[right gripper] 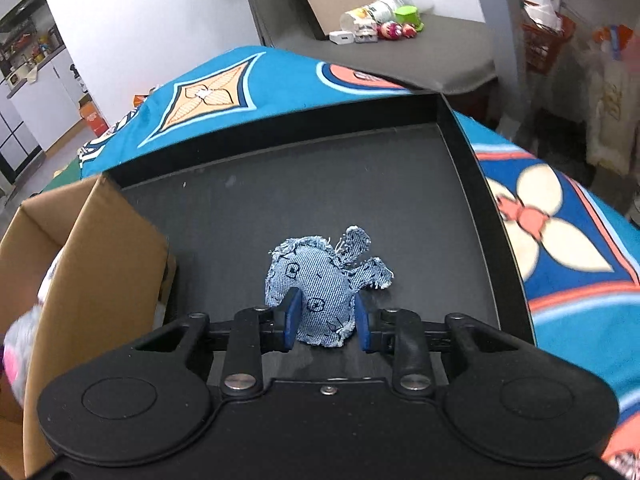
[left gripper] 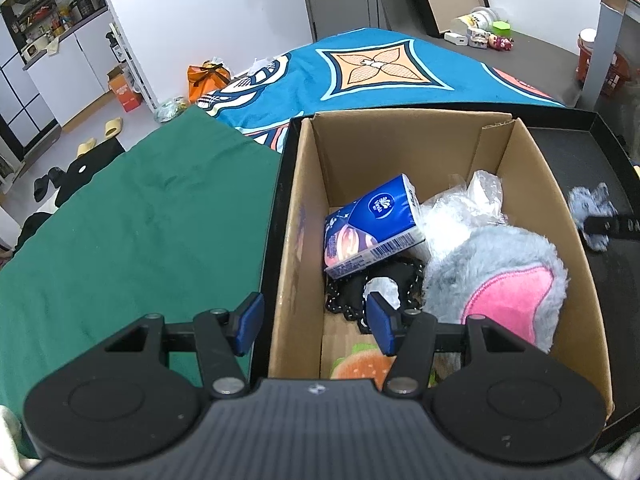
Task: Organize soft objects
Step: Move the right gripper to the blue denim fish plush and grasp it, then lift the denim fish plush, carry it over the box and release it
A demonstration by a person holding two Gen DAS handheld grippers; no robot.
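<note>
Right tool point(right gripper: 325, 326) clamped on denim toy point(right gripper: 320, 284) in black tray point(right gripper: 460, 128). Left tool point(left gripper: 314, 326) apart, straddling cardboard box point(left gripper: 296, 208) wall. Risk: shallow pinch, soft toy could slip when lifted.

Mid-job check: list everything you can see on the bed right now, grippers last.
cardboard box: one, brown, inside the black tray's left part
tissue pack: one, blue, in the box
plush slipper: one, grey with pink, in the box
black lacy item: one, box floor
clear plastic wrap: one, in the box
burger-print item: one, box floor, partly hidden
denim toy: one, blue, on the tray floor
black tray: one
green cloth: one, left of the tray
patterned blanket: one, blue
left gripper: open, over the box edge
right gripper: shut on the denim toy
</note>
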